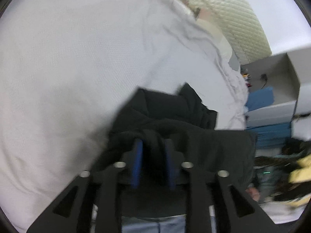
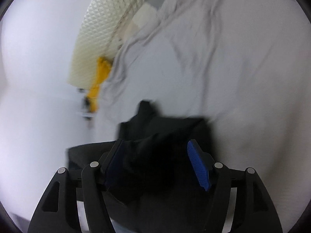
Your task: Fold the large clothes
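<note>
A black garment (image 1: 175,116) lies bunched on a white sheet-covered bed (image 1: 68,68). My left gripper (image 1: 153,145) is shut on a fold of the black fabric, which drapes between its blue pads (image 1: 137,163). In the right wrist view the same black garment (image 2: 155,136) fills the space between the jaws of my right gripper (image 2: 155,149). The jaws stand wide apart, and the right blue pad (image 2: 198,165) is bare. The frame is blurred, so a grip does not show.
A cream quilted headboard (image 1: 223,9) curves along the bed's far side, also in the right wrist view (image 2: 101,23). Something yellow (image 2: 99,81) sits beside it. Grey cardboard boxes (image 1: 272,81) and blue items (image 1: 260,97) stand right of the bed. Crumpled sheet folds (image 2: 175,29) lie ahead.
</note>
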`<action>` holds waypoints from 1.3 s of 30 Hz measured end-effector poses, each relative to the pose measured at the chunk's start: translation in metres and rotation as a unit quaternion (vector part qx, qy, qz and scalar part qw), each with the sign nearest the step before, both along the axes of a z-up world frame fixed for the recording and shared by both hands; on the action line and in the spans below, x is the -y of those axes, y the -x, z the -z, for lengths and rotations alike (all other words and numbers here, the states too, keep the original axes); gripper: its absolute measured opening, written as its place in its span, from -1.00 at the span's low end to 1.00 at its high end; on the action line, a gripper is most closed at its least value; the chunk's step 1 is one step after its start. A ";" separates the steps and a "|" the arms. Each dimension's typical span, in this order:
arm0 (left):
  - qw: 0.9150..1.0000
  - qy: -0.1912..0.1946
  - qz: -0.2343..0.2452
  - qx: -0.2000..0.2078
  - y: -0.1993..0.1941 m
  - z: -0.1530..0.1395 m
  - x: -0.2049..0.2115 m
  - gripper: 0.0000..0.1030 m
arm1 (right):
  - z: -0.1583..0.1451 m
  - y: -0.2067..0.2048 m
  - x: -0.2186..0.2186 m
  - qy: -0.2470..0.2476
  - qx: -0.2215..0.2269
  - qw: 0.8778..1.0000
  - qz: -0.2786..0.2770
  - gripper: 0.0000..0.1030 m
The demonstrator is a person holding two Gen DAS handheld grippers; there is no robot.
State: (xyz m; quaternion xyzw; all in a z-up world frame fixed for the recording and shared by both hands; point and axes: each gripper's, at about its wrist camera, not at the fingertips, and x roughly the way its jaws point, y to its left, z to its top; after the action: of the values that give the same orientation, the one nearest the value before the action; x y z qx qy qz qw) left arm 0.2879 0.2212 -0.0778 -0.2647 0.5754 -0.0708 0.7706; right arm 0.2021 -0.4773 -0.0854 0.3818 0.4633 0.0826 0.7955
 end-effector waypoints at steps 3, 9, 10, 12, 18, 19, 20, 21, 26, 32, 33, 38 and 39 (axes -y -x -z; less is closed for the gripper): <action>0.995 -0.067 0.003 0.071 0.020 -0.033 0.002 0.25 | -0.042 0.017 -0.020 0.077 0.052 0.996 -0.019 0.28; 0.970 -0.115 0.022 0.211 0.065 -0.072 0.050 0.25 | -0.096 0.047 -0.083 0.174 0.157 0.972 -0.021 0.63; 0.968 -0.113 0.027 0.221 0.070 -0.071 0.063 0.25 | -0.100 0.049 -0.095 0.191 0.166 0.967 -0.023 0.63; 0.961 -0.114 0.039 0.251 0.079 -0.068 0.089 0.25 | -0.104 0.055 -0.120 0.219 0.186 0.957 -0.032 0.62; 0.935 -0.171 0.080 0.300 0.082 -0.040 0.176 0.25 | -0.071 0.048 -0.200 0.263 0.215 0.937 -0.084 0.63; 0.934 -0.176 0.085 0.299 0.077 -0.033 0.187 0.25 | -0.064 0.042 -0.207 0.265 0.212 0.937 -0.088 0.63; 0.933 -0.181 0.089 0.297 0.071 -0.024 0.197 0.25 | -0.055 0.037 -0.215 0.264 0.208 0.937 -0.093 0.63; 0.932 -0.185 0.090 0.297 0.065 -0.016 0.205 0.25 | -0.047 0.032 -0.219 0.265 0.205 0.937 -0.096 0.63; 0.926 -0.223 0.084 0.292 0.029 0.020 0.225 0.25 | -0.011 0.002 -0.235 0.289 0.191 0.933 -0.103 0.63; 0.922 -0.243 0.090 0.286 -0.009 0.040 0.235 0.25 | 0.002 -0.025 -0.236 0.291 0.191 0.932 -0.098 0.68; 0.922 -0.246 0.090 0.285 -0.014 0.042 0.237 0.25 | 0.003 -0.029 -0.236 0.292 0.189 0.932 -0.098 0.68; 0.922 -0.260 0.088 0.274 -0.042 0.052 0.244 0.25 | 0.013 -0.060 -0.237 0.302 0.174 0.933 -0.095 0.77; 0.922 -0.263 0.086 0.273 -0.045 0.053 0.244 0.25 | 0.015 -0.064 -0.237 0.302 0.171 0.933 -0.094 0.78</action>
State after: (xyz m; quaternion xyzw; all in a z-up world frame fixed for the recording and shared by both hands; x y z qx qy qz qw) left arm 0.3324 -0.0232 -0.1303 0.0274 0.3615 -0.0527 0.9305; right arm 0.2658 -0.2402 -0.1006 0.0586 0.3572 0.0770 0.9290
